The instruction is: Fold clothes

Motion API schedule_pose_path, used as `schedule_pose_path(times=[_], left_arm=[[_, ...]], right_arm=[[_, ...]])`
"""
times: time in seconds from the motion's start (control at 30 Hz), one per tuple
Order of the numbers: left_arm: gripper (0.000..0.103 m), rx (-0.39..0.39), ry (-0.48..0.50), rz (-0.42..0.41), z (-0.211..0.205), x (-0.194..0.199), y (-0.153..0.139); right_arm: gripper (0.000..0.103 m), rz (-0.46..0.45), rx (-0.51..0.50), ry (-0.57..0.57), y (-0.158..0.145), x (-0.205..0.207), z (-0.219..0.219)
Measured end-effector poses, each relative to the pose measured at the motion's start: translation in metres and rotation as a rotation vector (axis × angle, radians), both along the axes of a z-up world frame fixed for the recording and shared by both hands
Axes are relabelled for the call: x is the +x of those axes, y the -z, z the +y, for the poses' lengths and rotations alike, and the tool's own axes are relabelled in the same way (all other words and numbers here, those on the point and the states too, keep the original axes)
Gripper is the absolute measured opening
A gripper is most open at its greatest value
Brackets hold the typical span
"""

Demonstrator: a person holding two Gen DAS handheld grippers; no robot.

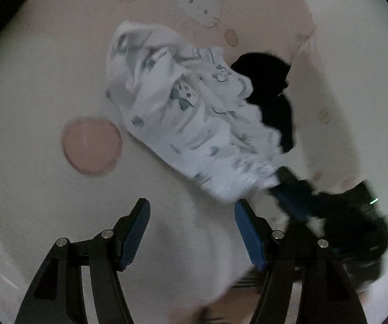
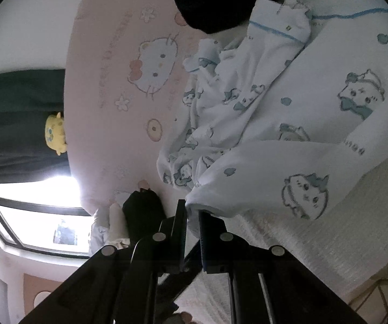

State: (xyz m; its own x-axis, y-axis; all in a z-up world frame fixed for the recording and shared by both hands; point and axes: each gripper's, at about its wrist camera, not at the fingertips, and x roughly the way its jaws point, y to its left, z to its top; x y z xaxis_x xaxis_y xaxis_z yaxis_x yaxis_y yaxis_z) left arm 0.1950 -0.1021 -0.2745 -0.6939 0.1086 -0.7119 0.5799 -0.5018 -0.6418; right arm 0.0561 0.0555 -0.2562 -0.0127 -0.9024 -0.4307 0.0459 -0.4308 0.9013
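While the right gripper (image 2: 192, 216) pinches the white garment (image 2: 261, 124), apparently its hem, the left gripper (image 1: 192, 216) gapes empty.

I'm seeing the right gripper (image 1: 294, 194) smearing into blur in the left wrist view, so its grip is unreadable there. The white garment (image 1: 188, 108) is covering part of the black garment (image 1: 272, 94). In the right wrist view the frame edge is cutting off both garments, and the sleeve end is hiding between the pads.
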Motion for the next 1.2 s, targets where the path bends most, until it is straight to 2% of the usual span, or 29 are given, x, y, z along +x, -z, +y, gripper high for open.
schedule_pose_path(times=[0.1,0.3,0.5,0.53,0.6,0.67,0.7,0.8,0.87,0.9,0.93,1.0,1.13,1.2], left_arm=[[0.063,0.093,-0.035,0.049,0.004,0.000,0.008],[0.063,0.128,-0.084,0.056,0.007,-0.016,0.022],[0.062,0.064,-0.120,0.115,0.007,-0.021,0.017],[0.059,0.051,-0.122,0.126,0.007,-0.022,0.015],[0.034,0.028,-0.112,0.140,0.008,-0.026,0.012],[0.027,0.002,-0.103,0.144,0.008,-0.030,0.008],[0.020,-0.013,-0.101,0.144,0.008,-0.032,0.005],[0.019,-0.070,-0.093,0.133,0.005,-0.037,-0.006],[0.018,-0.108,-0.065,0.137,0.003,-0.041,-0.015],[0.018,-0.126,-0.052,0.130,0.001,-0.044,-0.019],[0.018,-0.152,-0.036,0.109,-0.001,-0.048,-0.023],[0.018,-0.174,-0.011,0.108,-0.004,-0.050,-0.029],[0.018,-0.202,0.025,0.101,-0.009,-0.054,-0.039],[0.018,-0.215,0.036,0.090,-0.012,-0.054,-0.042]], right_arm=[[0.007,0.003,0.008,-0.017,0.001,-0.002,-0.003],[0.007,0.018,0.013,-0.019,-0.002,-0.002,-0.003],[0.007,-0.004,0.012,-0.006,0.002,-0.005,0.003],[0.007,-0.011,0.012,-0.003,0.004,-0.006,0.004],[0.007,-0.024,0.015,0.006,0.007,-0.007,0.007],[0.008,-0.028,0.027,0.018,0.007,-0.007,0.011],[0.008,-0.028,0.033,0.024,0.007,-0.007,0.012],[0.009,0.001,0.094,0.019,0.004,-0.007,0.019],[0.026,0.062,0.151,0.007,-0.003,-0.007,0.024],[0.038,0.104,0.178,-0.003,-0.008,-0.007,0.026],[0.043,0.161,0.209,-0.025,-0.015,-0.007,0.026],[0.044,0.276,0.278,-0.082,-0.028,-0.003,0.022],[0.048,0.607,0.475,-0.206,-0.054,0.015,0.009],[0.048,0.732,0.555,-0.241,-0.059,0.025,0.004]])
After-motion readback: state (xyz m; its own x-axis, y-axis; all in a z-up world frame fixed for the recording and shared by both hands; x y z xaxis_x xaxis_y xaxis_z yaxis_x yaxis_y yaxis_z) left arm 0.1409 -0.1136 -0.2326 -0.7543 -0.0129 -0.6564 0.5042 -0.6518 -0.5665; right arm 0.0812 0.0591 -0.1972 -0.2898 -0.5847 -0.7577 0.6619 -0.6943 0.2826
